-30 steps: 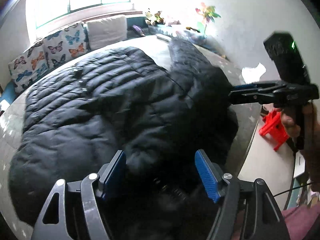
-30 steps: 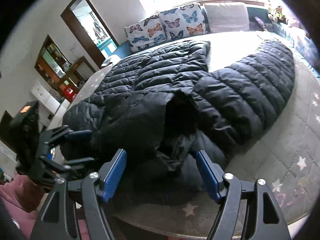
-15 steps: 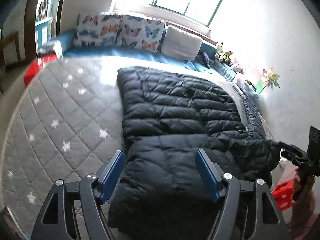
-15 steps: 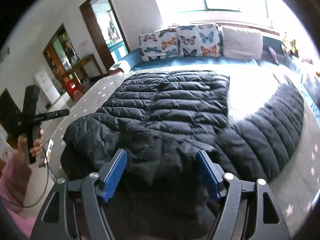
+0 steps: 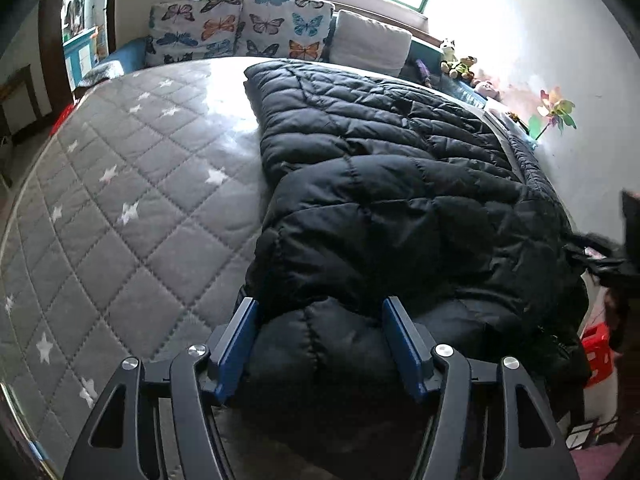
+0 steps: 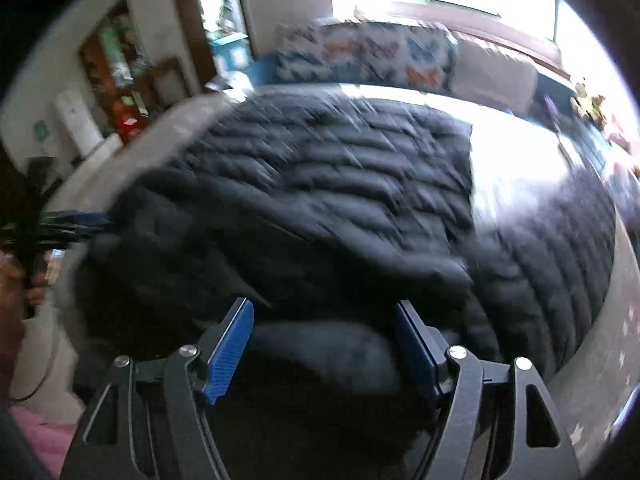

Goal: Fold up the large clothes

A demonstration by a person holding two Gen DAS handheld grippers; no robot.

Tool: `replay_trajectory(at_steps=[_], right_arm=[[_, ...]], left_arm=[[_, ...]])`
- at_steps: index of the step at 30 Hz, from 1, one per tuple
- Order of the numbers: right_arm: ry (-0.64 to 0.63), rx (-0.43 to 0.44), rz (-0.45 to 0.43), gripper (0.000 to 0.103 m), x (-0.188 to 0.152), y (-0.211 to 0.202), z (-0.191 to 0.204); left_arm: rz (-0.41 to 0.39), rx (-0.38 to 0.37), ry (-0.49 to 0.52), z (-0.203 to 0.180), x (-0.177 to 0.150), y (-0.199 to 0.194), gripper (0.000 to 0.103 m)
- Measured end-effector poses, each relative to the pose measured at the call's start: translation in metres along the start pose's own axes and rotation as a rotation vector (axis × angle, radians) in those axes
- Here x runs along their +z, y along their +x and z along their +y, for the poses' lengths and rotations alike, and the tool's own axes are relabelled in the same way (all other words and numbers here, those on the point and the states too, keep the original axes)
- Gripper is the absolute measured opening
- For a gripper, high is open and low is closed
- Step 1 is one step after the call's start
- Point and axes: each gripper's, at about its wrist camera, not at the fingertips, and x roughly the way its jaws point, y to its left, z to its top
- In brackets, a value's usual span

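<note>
Grey star-quilted bed (image 5: 132, 184) fills the left of the left wrist view, and on its right half lies the black puffer jacket (image 5: 392, 200), sprawled from the butterfly cushions (image 5: 240, 28) at top down to the lower edge.

The left gripper (image 5: 320, 340) straddles a puffy fold at the jacket's near edge; its fingers (image 5: 240, 340) are closing around that fold, though I cannot see them pressing it yet. If they shut on the slippery shell alone, the padding could slide out and the fold would sag.

The right gripper (image 6: 324, 344) hangs spread above the jacket's near bulge, gripping nothing. Its view is smeared by motion, so where the hem or hood lies is hard to make out. At the right edge of the left view, the far sleeve is cut off.
</note>
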Motion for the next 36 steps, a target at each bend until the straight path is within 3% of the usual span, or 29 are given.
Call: replay_trajectory(at_steps=[3,7,12,15,20,23,25,29,36], right_arm=[[0.040,0.035,-0.001,0.078,-0.008,0.013,-0.018],[0.048,0.001,-0.024,0.078,-0.004,-0.011,-0.020],[0.031,-0.014,-0.115,0.078,0.002,-0.053,-0.018],[0.035,0.022,-0.146,0.078,0.007,-0.060,-0.015],[0.004,0.072,-0.130,0.078,0.023,-0.034,0.003],[-0.007,0.089,-0.115,0.078,0.030,-0.013,0.010],[0.006,0.090,-0.085,0.078,0.030,0.000,0.007],[0.040,0.104,-0.029,0.077,0.019,0.025,-0.008],[-0.012,0.045,-0.029,0.076,0.011,-0.005,-0.001]], left_arm=[[0.004,0.022,0.029,-0.004,0.001,0.003,0.067],[0.002,0.063,0.047,-0.011,0.011,-0.017,0.067],[-0.091,0.065,0.067,-0.027,0.029,-0.060,0.067],[-0.130,0.016,0.101,-0.045,0.042,-0.072,0.067],[-0.115,-0.079,0.162,-0.078,0.065,-0.047,0.067],[-0.050,-0.116,0.165,-0.089,0.071,-0.013,0.067],[-0.002,-0.102,0.170,-0.093,0.066,0.010,0.067],[0.019,-0.089,0.175,-0.095,0.054,0.033,0.067],[0.033,-0.023,0.254,-0.105,0.043,0.043,0.067]])
